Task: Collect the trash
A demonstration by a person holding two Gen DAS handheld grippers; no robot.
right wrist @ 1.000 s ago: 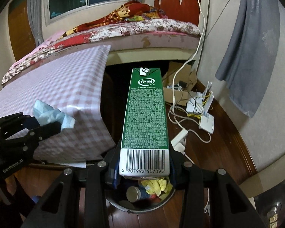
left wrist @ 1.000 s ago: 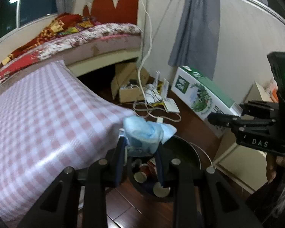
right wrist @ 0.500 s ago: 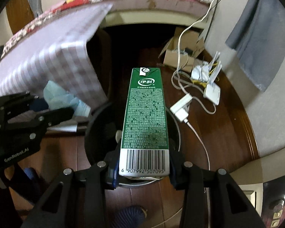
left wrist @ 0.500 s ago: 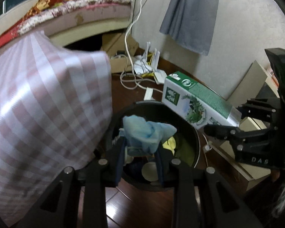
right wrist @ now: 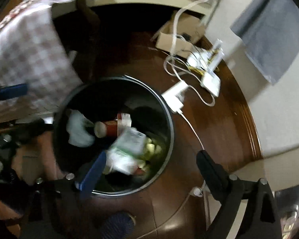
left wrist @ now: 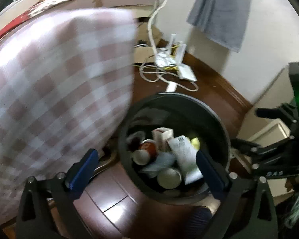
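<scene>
Trash lay in the black bin directly below both tongs: a milk carton, a pale blue wad, paper cups and a red cup heaped together. The left tongs hung over the bin's mouth with jaws that had just been opening, now wide apart and with nothing between them; the wad sat in the bin beneath them. The right tongs were likewise spread wide after opening, empty, the carton blurred in the bin under their left finger.

Risks from here, as I judged them: both tongs hovered close together over one opening, so pulling away carelessly could knock one against the other or clip the bin's rim and tip it. White cables ran along the floor just right of the bin, beside the right tongs, and could snag a finger. The checked cloth hanging just left of the left tongs might also catch.
</scene>
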